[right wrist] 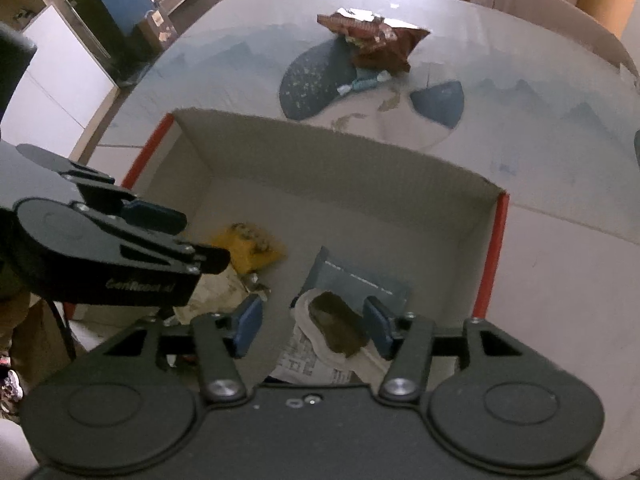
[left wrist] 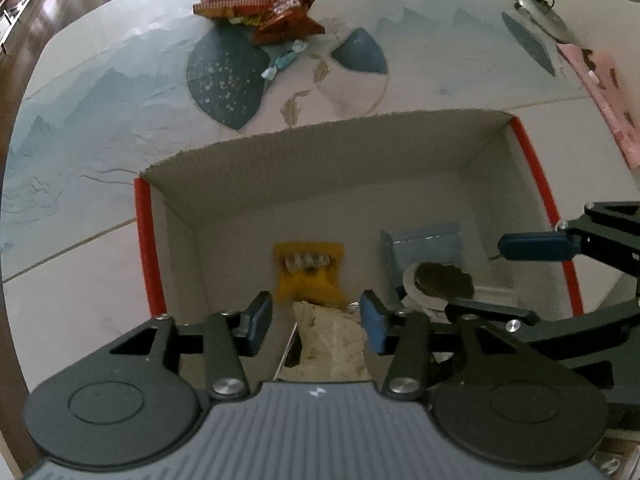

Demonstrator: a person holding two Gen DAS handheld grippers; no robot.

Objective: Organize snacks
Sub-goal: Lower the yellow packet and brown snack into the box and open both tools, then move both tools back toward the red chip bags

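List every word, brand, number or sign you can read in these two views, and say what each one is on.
"GenRobot.ai": on the side of the left gripper, in the right wrist view; small but legible.
Red snack bags: white lettering, too blurred to read.
Blue packet in the cardboard box: a line of fine print, too small to read.
White wrapper: dense print, unreadable.
Small emblem on the left gripper's body: a mark, no letters.

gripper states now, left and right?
Left gripper: open, holding nothing, above crinkled beige snack packet.
Right gripper: open, holding nothing, above white-wrapped dark brown snack.
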